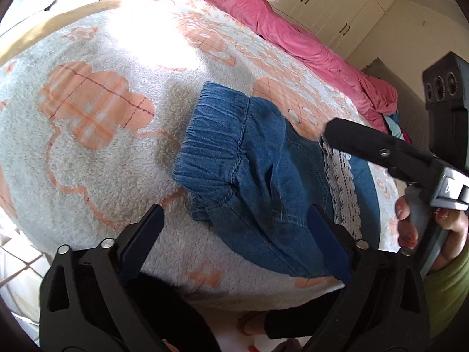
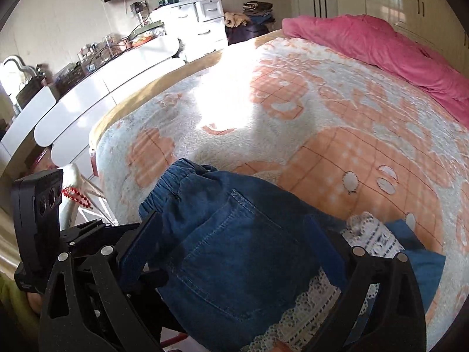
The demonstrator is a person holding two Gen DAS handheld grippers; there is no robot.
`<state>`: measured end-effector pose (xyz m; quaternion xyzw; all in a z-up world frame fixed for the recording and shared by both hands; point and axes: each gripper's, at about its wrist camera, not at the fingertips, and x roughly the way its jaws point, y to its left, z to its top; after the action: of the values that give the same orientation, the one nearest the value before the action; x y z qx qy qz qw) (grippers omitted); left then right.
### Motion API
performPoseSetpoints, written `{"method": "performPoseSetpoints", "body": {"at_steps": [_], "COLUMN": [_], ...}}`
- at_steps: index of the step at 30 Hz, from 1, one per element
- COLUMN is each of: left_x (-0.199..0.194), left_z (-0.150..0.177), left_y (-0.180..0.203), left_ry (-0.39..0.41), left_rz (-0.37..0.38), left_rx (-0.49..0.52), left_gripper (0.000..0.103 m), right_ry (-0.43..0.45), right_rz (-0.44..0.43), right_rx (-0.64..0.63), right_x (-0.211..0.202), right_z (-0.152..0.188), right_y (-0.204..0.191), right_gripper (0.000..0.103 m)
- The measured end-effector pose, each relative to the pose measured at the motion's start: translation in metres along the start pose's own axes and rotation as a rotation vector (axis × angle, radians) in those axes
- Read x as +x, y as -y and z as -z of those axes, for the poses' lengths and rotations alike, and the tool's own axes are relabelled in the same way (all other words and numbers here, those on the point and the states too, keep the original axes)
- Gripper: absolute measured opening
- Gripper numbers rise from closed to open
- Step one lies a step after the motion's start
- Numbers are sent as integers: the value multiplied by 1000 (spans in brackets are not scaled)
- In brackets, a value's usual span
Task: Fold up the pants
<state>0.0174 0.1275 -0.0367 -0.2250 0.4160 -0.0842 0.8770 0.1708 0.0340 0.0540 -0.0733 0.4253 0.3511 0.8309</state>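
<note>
Pants [image 1: 258, 182]: denim, lying bunched near the front edge of the bed, elastic waistband toward the middle, likely set there within easy reach for folding
Blanket [image 1: 88, 152]: fleecy, white and orange, gave a broad soft surface under the pants
Pink quilt [image 1: 278, 26]: heaped along the far side, well apart from the work
Right gripper [image 2: 234, 240]: jaws spread either side of the back pocket, pads seemingly not pressing, though the near cloth was blurred
Left gripper [image 1: 237, 228]: released, jaws wide astride the near denim edge
Lace trim [image 1: 343, 187]: white band across the pants beside the right gripper
</note>
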Motion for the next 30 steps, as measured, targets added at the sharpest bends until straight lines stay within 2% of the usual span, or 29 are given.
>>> {"method": "performPoseSetpoints", "body": {"at_steps": [1,3,4,7,12,16,17,18,19,23,26,30], "left_x": [2,5,7,11,14,17,17,18,19,20,19,15], "left_z": [-1,-3,-3,-4,-4,-4,-3,-4,-5,-7,-9,-9], "left_y": [-2,-4,-5,-4,-8,-9,-10,-10,-8,-10,-6,8], "left_ry": [0,-1,-3,-4,-6,-5,-5,-4,-5,-10,-16,-27], "left_rz": [12,20,22,6,23,33,34,35,37,77,68,64], "left_rx": [-10,-20,-21,0,-8,-6,-5,-6,-9,-26,-21,-14], "left_gripper": [78,56,54,53,53,53,53,55,55,67,71,78], "right_ry": [-19,-42,-55,-96,-138,-174,-183,-188,-196,-157,-119,-67], "right_rz": [-14,-25,-27,-23,-27,-68,-88,-107,-137,-172,-223,-281], "right_rx": [-13,-36,-53,-91,-119,-102,-98,-97,-92,-62,-4,52], "right_x": [7,20,28,47,69,91,96,98,102,93,75,47], "right_z": [-3,-7,-10,-17,-25,-26,-26,-25,-23,-20,-20,-20], "right_y": [-3,-11,-14,-22,-30,-28,-28,-28,-28,-23,-10,5], "right_gripper": [96,96,96,96,96,95,86,65,60,47,38,36]}}
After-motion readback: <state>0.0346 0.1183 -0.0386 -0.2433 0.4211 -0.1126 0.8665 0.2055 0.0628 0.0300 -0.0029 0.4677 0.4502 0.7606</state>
